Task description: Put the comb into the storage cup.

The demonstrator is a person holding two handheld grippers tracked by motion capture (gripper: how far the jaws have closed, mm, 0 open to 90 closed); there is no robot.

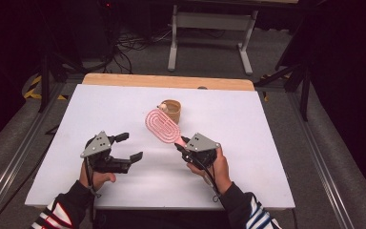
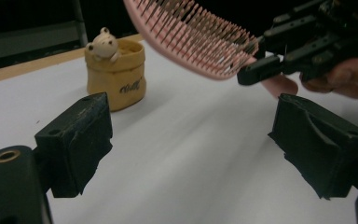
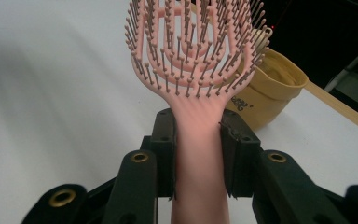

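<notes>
Pink plastic marks the thing in play: a vented pink plastic hairbrush (image 1: pixel 162 126) with rows of thin bristles, held off the white table (image 1: pixel 248 143) near its middle, somewhat toward the far edge. The right gripper (image 1: pixel 183 144) has its two black jaws clamped on the brush's handle, one pad on each side, as the right gripper view shows plainly; the paddle head points away from the person toward a small tan fabric pouch (image 1: pixel 172 110) with a little cream bear figure (image 2: pixel 103 44) peeking over its rim. The pouch stands upright just beyond the brush head, closer to the far edge.

The left gripper (image 1: pixel 129 147) hovers over the table's left half, well apart from the brush, its jaws spread wide with nothing between them.

The step in hand looks like carrying the brush toward the pouch, perhaps to stand it inside. The next move would call for tipping the brush so one end clears the soft rim, while the free left gripper could steady the pouch wall so it does not fold or topple.
</notes>
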